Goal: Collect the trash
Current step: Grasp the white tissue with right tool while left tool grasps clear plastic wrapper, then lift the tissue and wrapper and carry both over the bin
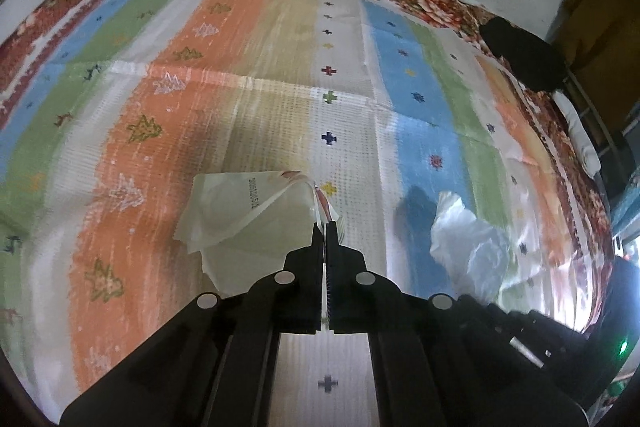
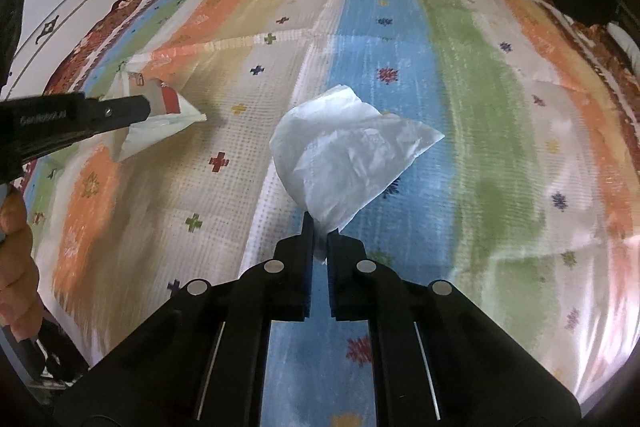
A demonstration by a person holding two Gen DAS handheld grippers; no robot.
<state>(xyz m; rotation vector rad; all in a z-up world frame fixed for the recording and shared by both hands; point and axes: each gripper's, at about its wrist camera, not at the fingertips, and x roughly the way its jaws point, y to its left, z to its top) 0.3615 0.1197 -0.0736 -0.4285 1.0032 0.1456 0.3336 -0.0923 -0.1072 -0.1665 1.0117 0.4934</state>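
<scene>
Both pieces of trash were in hand at this point. My left gripper [image 1: 325, 223] was clamped fully together on one corner of the clear wrapper [image 1: 244, 215], which spread away from the tips to the left and forward, its free end hanging over the striped plastic mat [image 1: 168, 131]. My right gripper [image 2: 320, 227] was pinched narrow on the gathered neck of the white plastic bag [image 2: 344, 151]; the bag fanned out ahead of the tips, long axis running forward and slightly right, over the blue stripe.

Seen from the right wrist, the left gripper [image 2: 150, 113] sat well to the left with the wrapper [image 2: 160, 123] trailing off its tip (red patch visible on the wrapper there). The two items were well apart, not touching.

Readable writing: a printed code on the wrapper, looking like a date, digits too blurred to be sure of; "GenRobot.AI" on the side of the left gripper.

No bin was visible in either view, so the drop direction was undetermined.
</scene>
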